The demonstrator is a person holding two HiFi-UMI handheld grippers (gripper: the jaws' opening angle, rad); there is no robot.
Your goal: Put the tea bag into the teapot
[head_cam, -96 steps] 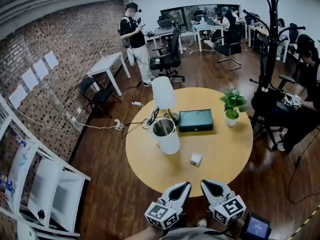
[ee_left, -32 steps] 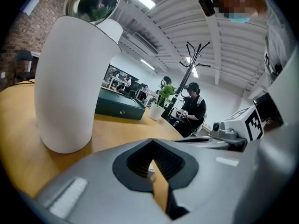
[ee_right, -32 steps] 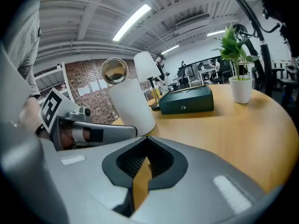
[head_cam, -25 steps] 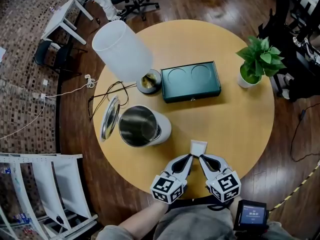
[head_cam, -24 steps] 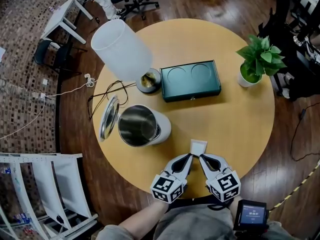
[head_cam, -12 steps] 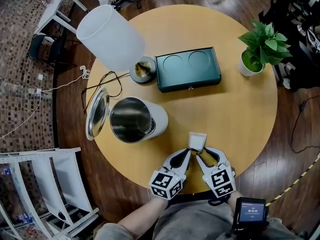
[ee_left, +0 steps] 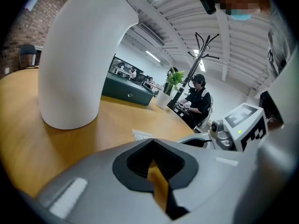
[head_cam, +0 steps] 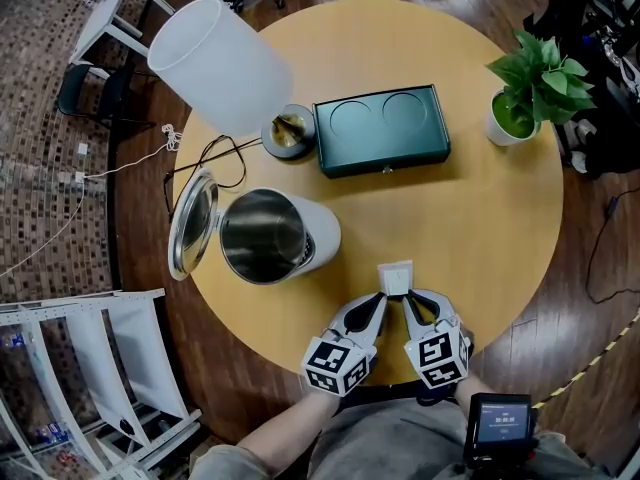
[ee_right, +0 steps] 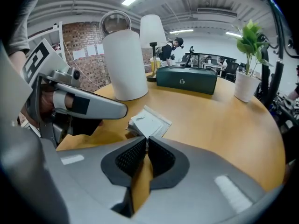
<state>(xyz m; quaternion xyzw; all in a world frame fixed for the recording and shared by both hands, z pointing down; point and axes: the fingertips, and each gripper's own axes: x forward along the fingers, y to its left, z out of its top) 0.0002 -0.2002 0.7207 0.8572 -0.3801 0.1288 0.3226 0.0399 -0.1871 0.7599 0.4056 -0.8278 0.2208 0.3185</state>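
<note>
Head view: right gripper (head_cam: 406, 301) just closed from wide, pinching tea bag (head_cam: 396, 277); left gripper (head_cam: 381, 300) pressed together

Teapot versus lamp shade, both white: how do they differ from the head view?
The teapot is open on top, steel inside, its lid swung aside; the lamp shade shows only frosted white. The teapot stands on the table itself; the lamp shade rises over a brass-coloured base. The teapot is nearer the tea bag; the lamp shade is farther, by the green box. Both are white and round.
</note>
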